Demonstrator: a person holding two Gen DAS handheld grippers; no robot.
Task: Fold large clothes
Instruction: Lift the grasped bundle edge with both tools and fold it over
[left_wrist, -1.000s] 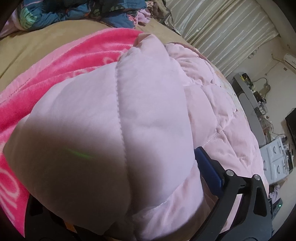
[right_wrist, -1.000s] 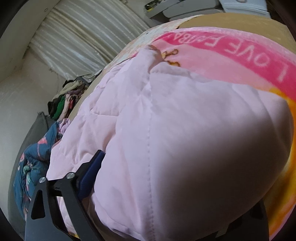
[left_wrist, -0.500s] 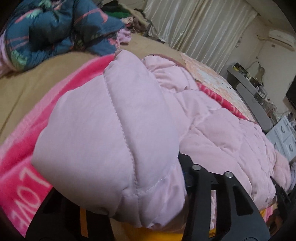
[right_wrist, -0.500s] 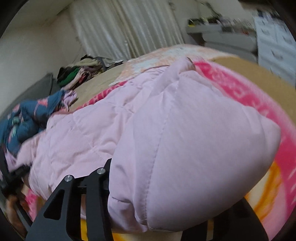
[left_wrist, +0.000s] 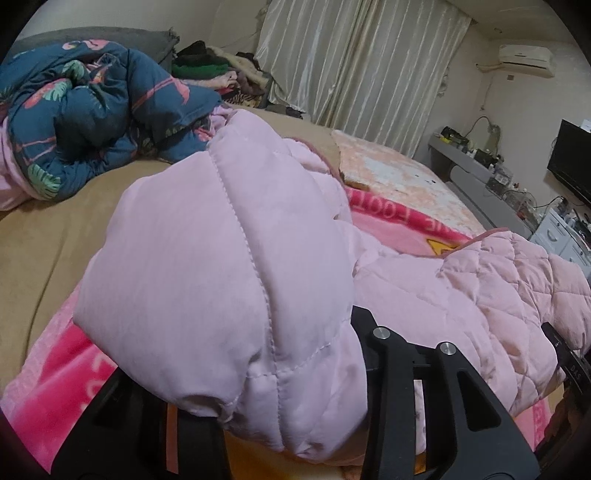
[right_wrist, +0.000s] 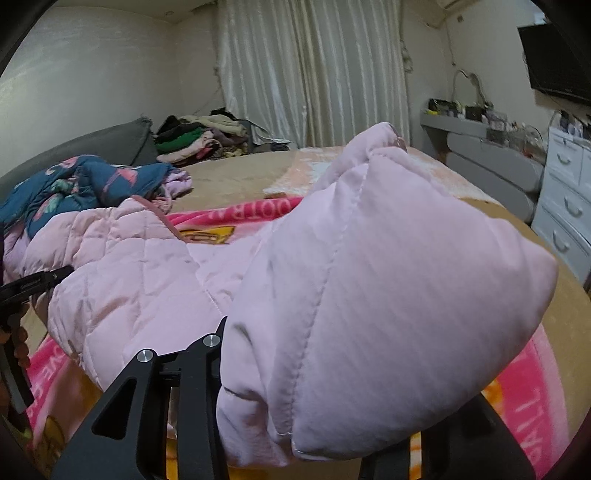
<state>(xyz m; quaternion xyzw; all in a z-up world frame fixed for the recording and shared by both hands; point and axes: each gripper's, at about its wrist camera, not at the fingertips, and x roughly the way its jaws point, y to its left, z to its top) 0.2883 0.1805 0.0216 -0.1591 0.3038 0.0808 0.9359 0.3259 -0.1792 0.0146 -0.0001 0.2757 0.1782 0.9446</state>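
1. Pink quilted jacket: lies across a bed, on a pink printed blanket; its two near corners are raised off the blanket, its body sagging between them.
2. Left gripper: its fingers, which have just been closing, are clamped on a puffy corner of the jacket; padding bulges over them and hides the tips.
3. Jacket span, left wrist view: quilted lining runs rightward from the left gripper, so the long axis lies across, from one hand to the other.
4. Right gripper: its fingers have likewise just been closing and grip the opposite corner, again buried in fabric.
5. Governing relation: jacket body lies ahead of and between both sets of fingers, each hand equally near its own corner; the likely fold carries both corners forward together, toward the curtain.
6. Surroundings: blue patterned duvet bunched at the left, stacked clothes behind it.
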